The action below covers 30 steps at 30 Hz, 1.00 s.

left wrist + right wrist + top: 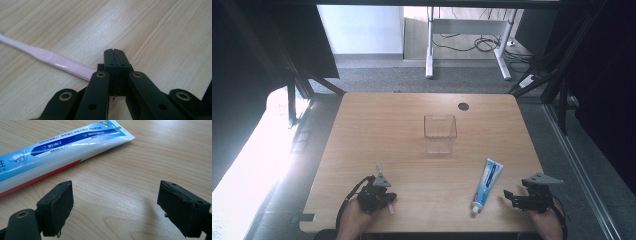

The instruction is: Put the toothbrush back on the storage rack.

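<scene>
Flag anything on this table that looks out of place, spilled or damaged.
Nothing stands out. The clear container stands upright mid-table, the toothpaste tube lies flat and capped, and the pink toothbrush lies flat by the left gripper. No spills.

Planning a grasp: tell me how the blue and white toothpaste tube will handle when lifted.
The blue and white toothpaste tube lies flat on the wooden table, so it probably won't roll. Its glossy skin may slip between jaws. The flat crimped end suggests it squashes and sags somewhat.

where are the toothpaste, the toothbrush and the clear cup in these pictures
toothpaste [486,183]: high view, middle of the tube
toothbrush [53,60]: left gripper view, wide part of the pink handle
clear cup [440,141]: high view, front wall
</scene>
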Each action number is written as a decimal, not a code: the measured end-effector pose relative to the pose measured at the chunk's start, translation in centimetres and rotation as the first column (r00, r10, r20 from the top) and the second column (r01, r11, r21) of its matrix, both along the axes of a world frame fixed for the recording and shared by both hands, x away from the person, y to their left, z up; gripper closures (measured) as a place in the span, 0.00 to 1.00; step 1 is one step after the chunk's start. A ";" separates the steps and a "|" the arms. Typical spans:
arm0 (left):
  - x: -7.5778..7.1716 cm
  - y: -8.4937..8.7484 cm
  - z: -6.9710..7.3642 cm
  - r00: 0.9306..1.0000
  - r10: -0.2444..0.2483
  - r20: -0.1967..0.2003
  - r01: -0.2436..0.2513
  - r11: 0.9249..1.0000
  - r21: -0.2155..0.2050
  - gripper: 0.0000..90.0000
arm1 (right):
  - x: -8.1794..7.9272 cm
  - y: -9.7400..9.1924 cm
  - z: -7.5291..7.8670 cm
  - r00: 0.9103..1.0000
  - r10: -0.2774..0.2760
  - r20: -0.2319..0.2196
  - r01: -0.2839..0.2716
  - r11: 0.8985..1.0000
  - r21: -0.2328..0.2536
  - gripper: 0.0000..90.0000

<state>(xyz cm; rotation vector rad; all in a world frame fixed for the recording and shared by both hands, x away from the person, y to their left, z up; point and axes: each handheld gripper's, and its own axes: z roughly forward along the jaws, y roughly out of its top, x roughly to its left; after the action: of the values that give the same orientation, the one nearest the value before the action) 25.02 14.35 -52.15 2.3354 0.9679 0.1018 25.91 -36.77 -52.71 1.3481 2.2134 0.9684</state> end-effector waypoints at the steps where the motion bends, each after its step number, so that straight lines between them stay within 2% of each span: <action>1: -0.1 0.2 0.0 1.000 0.003 -0.002 -0.003 1.000 0.002 1.00 | 0.0 0.0 0.0 1.000 0.001 -0.002 -0.001 1.000 0.000 0.15; 9: -0.3 2.0 0.1 0.999 0.035 -0.003 -0.035 0.999 0.027 1.00 | 0.0 0.1 -0.1 1.000 0.002 -0.005 -0.002 1.000 -0.001 0.15; 13: -0.2 3.2 0.2 0.999 0.053 0.003 -0.053 0.997 0.060 1.00 | 0.1 0.1 -0.1 1.000 0.003 -0.006 -0.003 1.000 -0.003 0.15; 17: 0.0 3.9 0.3 0.998 0.062 0.000 -0.062 0.995 0.076 1.00 | 0.1 0.2 -0.1 1.000 0.003 -0.008 -0.003 1.000 -0.003 0.15; 21: 0.3 5.2 0.5 0.997 0.081 0.004 -0.081 0.991 0.110 1.00 | 0.1 0.2 -0.2 1.000 0.004 -0.010 -0.004 1.000 -0.004 0.15; 27: 0.4 6.1 0.7 0.996 0.091 0.004 -0.091 0.990 0.112 1.00 | 0.1 0.2 -0.2 1.000 0.004 -0.012 -0.004 1.000 -0.006 0.15; 30: 0.5 6.3 1.4 0.996 0.086 0.004 -0.086 0.991 0.106 1.00 | 0.1 0.2 -0.2 1.000 0.004 -0.013 -0.004 1.000 -0.005 0.15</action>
<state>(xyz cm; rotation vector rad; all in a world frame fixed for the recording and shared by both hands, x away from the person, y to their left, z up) 25.55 20.65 -50.75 2.3897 1.0885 0.1920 26.00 -36.57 -52.93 1.3518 2.2271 0.9571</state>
